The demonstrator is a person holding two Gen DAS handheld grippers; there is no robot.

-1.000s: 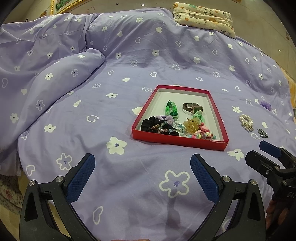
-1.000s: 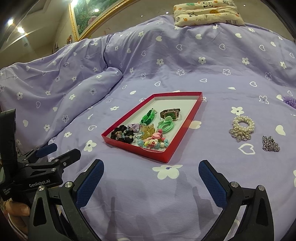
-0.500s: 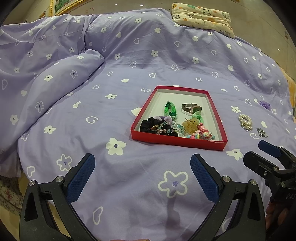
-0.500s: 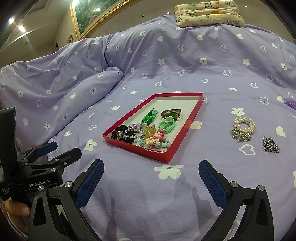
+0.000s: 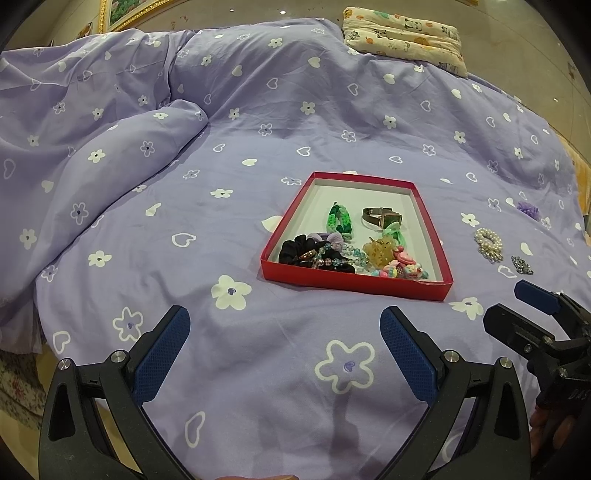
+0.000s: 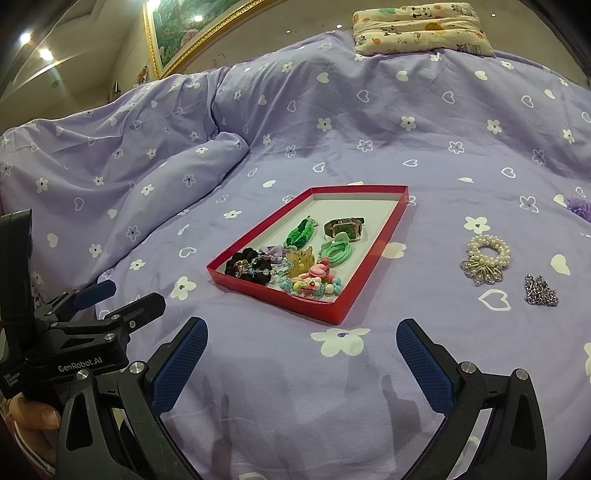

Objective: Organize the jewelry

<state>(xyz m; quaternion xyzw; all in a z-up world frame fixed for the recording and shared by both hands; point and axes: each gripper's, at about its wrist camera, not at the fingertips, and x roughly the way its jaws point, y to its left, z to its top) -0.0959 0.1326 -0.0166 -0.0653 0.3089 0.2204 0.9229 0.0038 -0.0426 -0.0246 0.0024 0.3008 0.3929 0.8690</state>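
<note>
A shallow red tray point(image 5: 282, 275) point(image 6: 373, 258) lies on the purple bedspread and holds several pieces: a watch point(image 5: 380, 217) point(image 6: 343, 228), green bands, a black scrunchie point(image 5: 295, 249), beads. To its right on the cover lie a pearl bracelet point(image 5: 488, 242) point(image 6: 487, 254), a small silver chain piece point(image 5: 521, 264) point(image 6: 541, 291) and a purple flower piece point(image 5: 528, 209) point(image 6: 578, 206). My left gripper point(image 5: 284, 354) point(image 6: 118, 299) hovers open in front of the tray's near edge, empty. My right gripper point(image 6: 301, 363) point(image 5: 517, 306) is open and empty too, near the tray's right corner.
A folded patterned pillow point(image 5: 402, 35) point(image 6: 421, 27) rests at the far side of the bed. The quilt bunches into a raised fold point(image 5: 110, 155) on the left. A gold-framed picture point(image 6: 184, 33) hangs on the wall behind. A hand point(image 6: 35, 417) grips the left tool.
Both views have shifted only slightly; the tray sits a touch lower and closer in frame. Both grippers stay open and nothing on the bed has moved.
</note>
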